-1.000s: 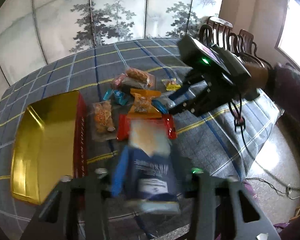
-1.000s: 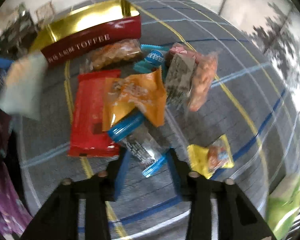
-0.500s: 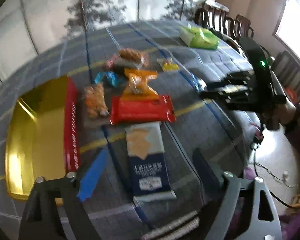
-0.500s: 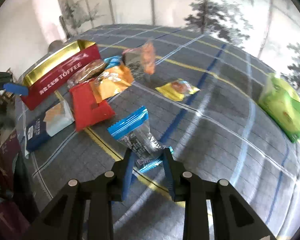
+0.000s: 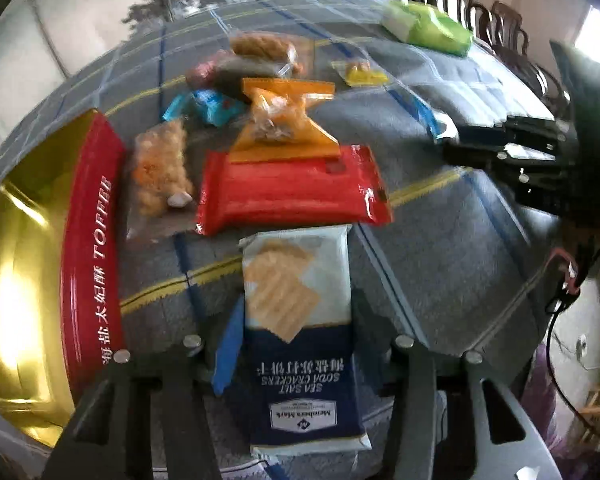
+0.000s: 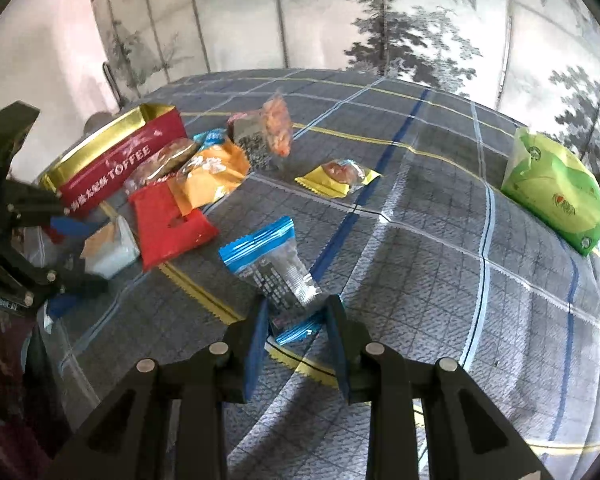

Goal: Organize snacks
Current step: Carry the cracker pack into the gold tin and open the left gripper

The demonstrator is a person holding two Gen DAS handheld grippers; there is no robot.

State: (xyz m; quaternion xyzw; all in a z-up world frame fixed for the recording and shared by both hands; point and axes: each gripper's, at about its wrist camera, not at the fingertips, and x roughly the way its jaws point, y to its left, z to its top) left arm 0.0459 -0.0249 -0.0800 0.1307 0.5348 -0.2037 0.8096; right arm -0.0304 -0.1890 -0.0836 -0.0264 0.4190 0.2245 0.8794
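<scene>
Cracker pack (image 5: 300, 332): lies flat at lower centre of the left wrist view, upside down to the camera; it reads "SEA SALT SODA CRACKERS" and "Members Mark", with a line of Chinese characters above.
Left gripper (image 5: 298, 360): its jaws have just been closing and stand on either side of the cracker pack; the blue left pad looks to be against the pack's edge, but whether the pads press on it cannot be told.
Clear wrapper with blue ends (image 6: 274, 270): at lower centre of the right wrist view, its dark print too small to read.
Right gripper (image 6: 298, 328): jaws narrow, pinching the near blue end of that wrapper.
Toffee box (image 5: 88, 240): red side with gold inside at the left edge of the left wrist view, printed "TOFFEE" after white Chinese characters.
Red packet (image 5: 292, 190): just above the cracker pack, no writing legible.
Orange packet (image 5: 284, 120): its lower edge overlaps the red packet's top.
Clear bag of golden snacks (image 5: 160, 168): between the toffee box and the red packet.
Yellow packet (image 6: 338, 178): alone at centre of the right wrist view.
Green pack (image 6: 556, 192): right edge, well apart from the rest, small logos unreadable.
Worktop (image 6: 440, 280): covered by a grey cloth checked with blue and yellow lines.
</scene>
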